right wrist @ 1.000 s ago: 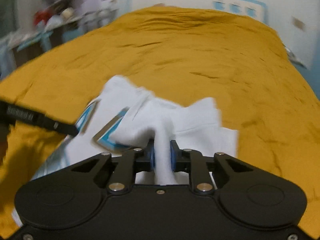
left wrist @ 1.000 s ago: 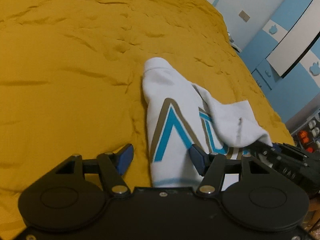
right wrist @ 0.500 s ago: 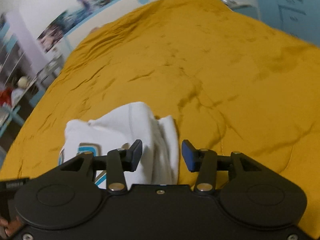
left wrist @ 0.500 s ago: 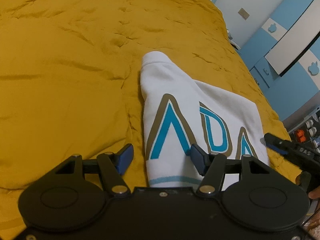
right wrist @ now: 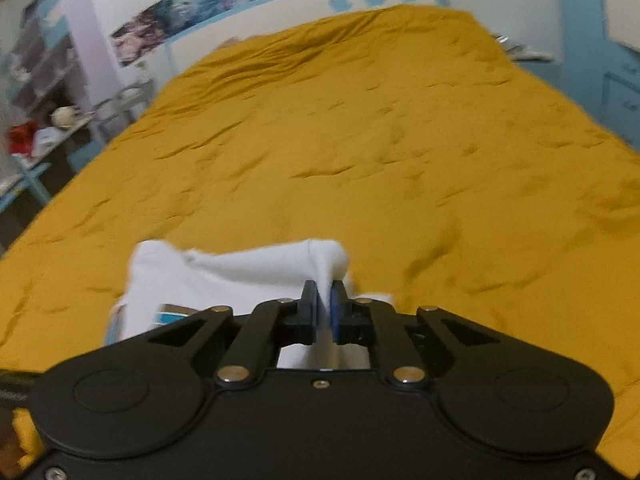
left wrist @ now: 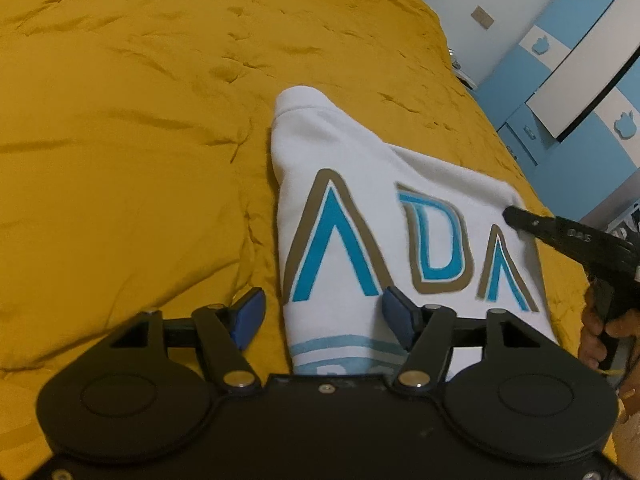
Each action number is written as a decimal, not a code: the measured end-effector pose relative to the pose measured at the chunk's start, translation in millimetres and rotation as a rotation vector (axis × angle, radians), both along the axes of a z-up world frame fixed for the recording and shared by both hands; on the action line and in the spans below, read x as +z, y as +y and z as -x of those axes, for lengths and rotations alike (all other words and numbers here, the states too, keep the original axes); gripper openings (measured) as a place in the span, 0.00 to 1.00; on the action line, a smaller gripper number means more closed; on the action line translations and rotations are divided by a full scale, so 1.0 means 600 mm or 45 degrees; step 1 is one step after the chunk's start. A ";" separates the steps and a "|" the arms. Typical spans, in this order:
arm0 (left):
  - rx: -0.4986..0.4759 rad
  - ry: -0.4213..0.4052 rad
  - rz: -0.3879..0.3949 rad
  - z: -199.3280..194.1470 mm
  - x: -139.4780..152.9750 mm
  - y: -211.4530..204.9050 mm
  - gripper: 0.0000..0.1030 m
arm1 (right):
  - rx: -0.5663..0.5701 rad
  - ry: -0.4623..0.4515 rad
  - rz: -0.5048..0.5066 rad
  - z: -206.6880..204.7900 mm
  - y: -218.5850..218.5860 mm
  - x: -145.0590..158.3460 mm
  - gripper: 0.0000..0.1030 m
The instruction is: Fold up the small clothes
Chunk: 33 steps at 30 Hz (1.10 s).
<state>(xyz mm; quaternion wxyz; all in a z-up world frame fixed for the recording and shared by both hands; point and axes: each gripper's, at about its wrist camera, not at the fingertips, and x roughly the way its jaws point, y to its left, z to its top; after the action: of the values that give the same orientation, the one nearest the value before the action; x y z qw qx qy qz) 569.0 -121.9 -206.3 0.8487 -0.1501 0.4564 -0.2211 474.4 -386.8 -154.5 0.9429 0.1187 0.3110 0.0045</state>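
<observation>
A white sweatshirt (left wrist: 340,160) with large blue and brown letters lies flat on the mustard bedspread (left wrist: 120,160). My left gripper (left wrist: 322,316) hovers at its near left edge with the jaws opening. The hem's left part sits between the blue pads (left wrist: 250,318), which do not press on it. My right gripper (left wrist: 510,214) comes in from the right, held by a hand (left wrist: 600,320), its tip at the sweatshirt's right edge. In the right wrist view the right gripper (right wrist: 324,304) is shut on a raised fold of the white sweatshirt (right wrist: 240,272).
A blue and white wardrobe (left wrist: 580,80) stands past the bed's right side. Cluttered shelves and a desk (right wrist: 40,132) stand along the bed's left side in the right wrist view. Wide bedspread (right wrist: 400,140) stretches beyond the sweatshirt.
The right gripper let go of the white sleeve it had carried over the letters, moved to the sweatshirt's right edge and shut on it. The letters now show fully. The left jaws spread slightly.
</observation>
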 end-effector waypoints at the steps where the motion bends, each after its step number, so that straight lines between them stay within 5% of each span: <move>1: 0.003 0.002 -0.005 0.000 -0.003 -0.001 0.67 | -0.006 0.046 -0.003 -0.012 -0.003 -0.014 0.05; 5: -0.006 0.017 0.001 0.008 0.003 0.003 0.67 | -0.027 0.056 -0.078 0.003 -0.018 -0.019 0.25; 8: -0.042 0.003 -0.005 0.034 0.020 0.019 0.67 | 0.027 0.001 -0.239 0.066 -0.038 0.018 0.26; 14: -0.066 0.045 0.001 0.093 0.018 0.040 0.67 | 0.207 0.052 -0.193 0.222 -0.015 0.034 0.26; 18: -0.052 0.062 0.001 0.108 0.023 0.042 0.67 | 0.187 0.086 -0.140 0.253 0.000 0.021 0.41; 20: -0.056 0.062 -0.015 0.114 0.028 0.037 0.67 | 0.185 0.122 -0.164 0.251 -0.004 0.011 0.37; 21: -0.057 0.068 -0.017 0.116 0.028 0.036 0.67 | 0.199 0.142 -0.197 0.250 -0.006 0.007 0.20; 23: -0.065 0.080 -0.003 0.123 0.027 0.035 0.67 | 0.234 0.175 -0.219 0.250 -0.001 0.002 0.07; 30: -0.102 0.072 -0.008 0.138 0.037 0.035 0.67 | 0.158 0.056 -0.240 0.298 -0.004 0.036 0.03; 33: -0.105 0.083 -0.026 0.138 0.033 0.031 0.67 | 0.127 0.177 -0.272 0.285 -0.014 -0.013 0.03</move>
<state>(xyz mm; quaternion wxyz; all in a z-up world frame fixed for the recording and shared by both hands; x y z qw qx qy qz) 486.0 -103.2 -186.6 0.8251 -0.1296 0.4918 -0.2461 303.4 -395.2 -162.4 0.8996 0.2029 0.3790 0.0763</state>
